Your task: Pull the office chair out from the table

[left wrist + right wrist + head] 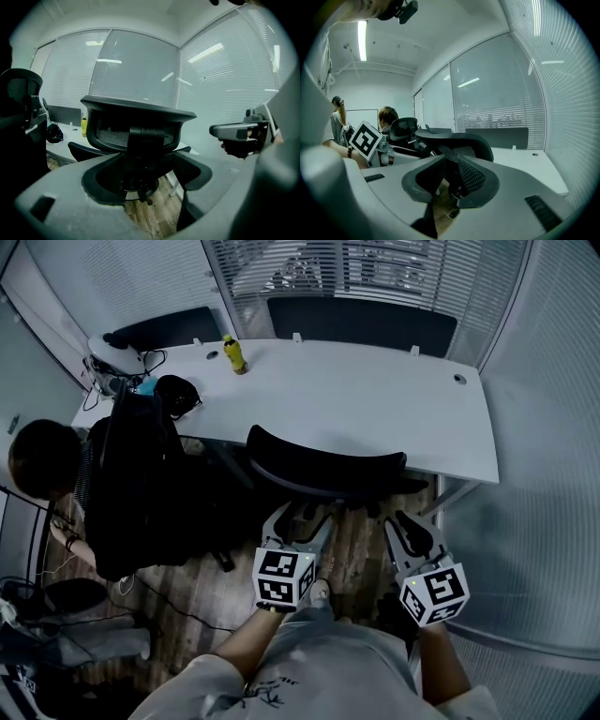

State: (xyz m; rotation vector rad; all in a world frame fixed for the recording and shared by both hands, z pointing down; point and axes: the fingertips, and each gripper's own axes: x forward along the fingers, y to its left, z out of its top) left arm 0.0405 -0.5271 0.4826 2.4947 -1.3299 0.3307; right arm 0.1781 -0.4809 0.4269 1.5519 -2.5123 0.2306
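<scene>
The black mesh office chair (pixel 328 465) stands at the white table (pixel 375 399), its curved backrest just in front of the table's near edge. My left gripper (pixel 302 517) hangs a little behind the backrest's left part. Its jaws stand wide open with nothing between them, and the left gripper view looks through the left gripper (pixel 145 173) at the chair's back (pixel 136 124). My right gripper (pixel 405 521) is behind the backrest's right end. In its own view the right gripper (pixel 449 176) shows a narrow gap with nothing in it, and the chair (pixel 459 140) lies beyond.
A second black chair (pixel 141 465) draped in dark cloth stands at the left, with a seated person (pixel 42 460) beside it. A yellow bottle (pixel 233 354) and a black bundle (pixel 176 390) are on the table. Glass walls with blinds (pixel 544 474) close the right and far sides.
</scene>
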